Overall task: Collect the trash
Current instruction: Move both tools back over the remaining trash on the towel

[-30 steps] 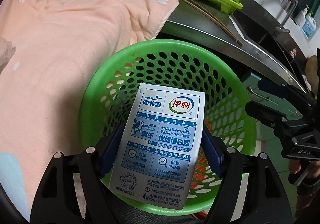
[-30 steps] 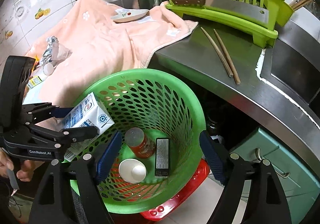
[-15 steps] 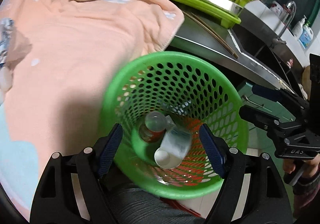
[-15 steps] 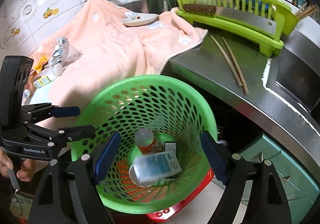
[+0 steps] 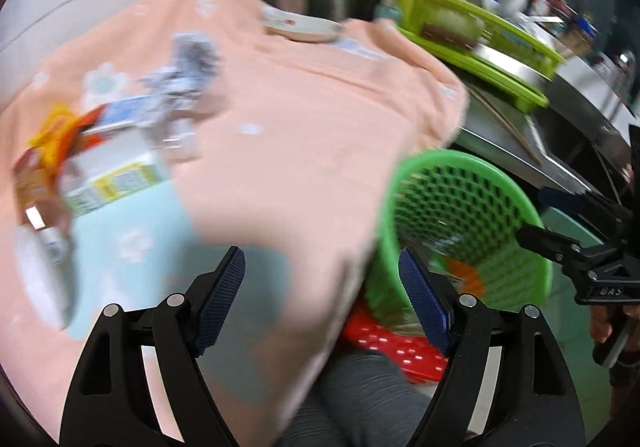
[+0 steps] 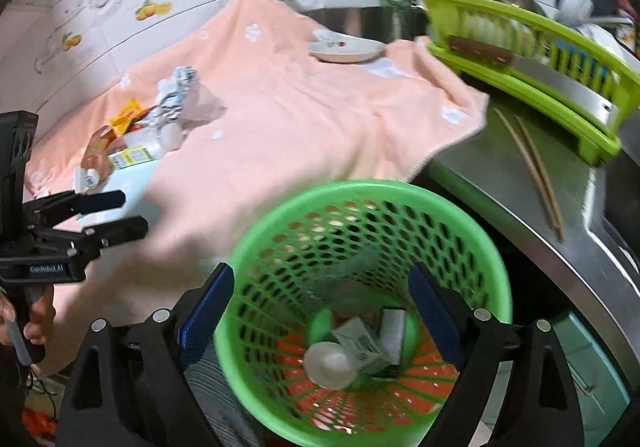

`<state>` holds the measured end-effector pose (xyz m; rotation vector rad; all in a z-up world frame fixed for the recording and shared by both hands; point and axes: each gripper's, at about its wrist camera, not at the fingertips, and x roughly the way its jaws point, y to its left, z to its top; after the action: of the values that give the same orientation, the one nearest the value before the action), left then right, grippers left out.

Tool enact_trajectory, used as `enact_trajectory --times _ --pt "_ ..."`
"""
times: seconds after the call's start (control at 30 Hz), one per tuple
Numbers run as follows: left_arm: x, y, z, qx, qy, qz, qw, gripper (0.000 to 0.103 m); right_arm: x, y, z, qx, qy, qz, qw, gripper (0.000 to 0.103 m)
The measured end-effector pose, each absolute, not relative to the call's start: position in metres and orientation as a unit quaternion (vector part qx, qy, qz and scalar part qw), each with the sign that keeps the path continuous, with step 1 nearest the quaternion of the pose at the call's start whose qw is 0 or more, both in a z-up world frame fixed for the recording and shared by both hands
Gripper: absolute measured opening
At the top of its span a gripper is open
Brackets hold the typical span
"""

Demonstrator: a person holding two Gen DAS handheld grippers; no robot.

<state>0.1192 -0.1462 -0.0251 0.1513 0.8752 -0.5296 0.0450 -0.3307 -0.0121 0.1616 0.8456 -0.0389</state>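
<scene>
The green perforated basket [image 6: 360, 187] stands below the counter edge. In it lie a blue-and-white milk carton [image 6: 360, 343], a white cup [image 6: 330, 361], a small dark box [image 6: 394, 329] and a blurred bottle. My right gripper [image 6: 320, 307] hangs over the basket, jaws opening, nothing between them. My left gripper [image 5: 322, 295] is over the peach towel [image 5: 304, 135], jaws opening and empty; it also shows as the left gripper [image 6: 134, 212] beside the basket. A trash pile [image 5: 116, 151] of foil, a carton and orange wrappers lies on the towel to its left.
A plate [image 6: 346, 49] sits at the towel's far end. A green dish rack [image 6: 540, 59] with a cleaver and two chopsticks [image 6: 536, 171] occupy the steel counter, with a sink at the right. A red stool [image 5: 384, 339] is under the basket [image 5: 452, 159].
The milk carton left my left gripper and dropped into the basket. My left gripper then swung left over the towel toward the trash pile. My right gripper lifted slightly above the basket.
</scene>
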Motion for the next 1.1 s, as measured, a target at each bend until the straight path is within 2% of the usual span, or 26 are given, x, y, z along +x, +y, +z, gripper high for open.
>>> enact_trajectory --times 0.37,0.7,1.1 --pt "0.141 -0.024 -0.008 0.028 0.390 -0.115 0.913 0.098 0.083 -0.267 -0.004 0.045 0.412 0.047 0.909 0.088" --pt "0.169 0.053 -0.025 -0.038 0.406 -0.080 0.909 0.098 0.109 -0.220 0.000 0.017 0.415 0.092 0.905 0.088" --pt "0.198 0.064 -0.052 -0.060 0.432 -0.105 0.894 0.098 0.133 -0.188 -0.005 -0.006 0.426 0.117 0.897 0.088"
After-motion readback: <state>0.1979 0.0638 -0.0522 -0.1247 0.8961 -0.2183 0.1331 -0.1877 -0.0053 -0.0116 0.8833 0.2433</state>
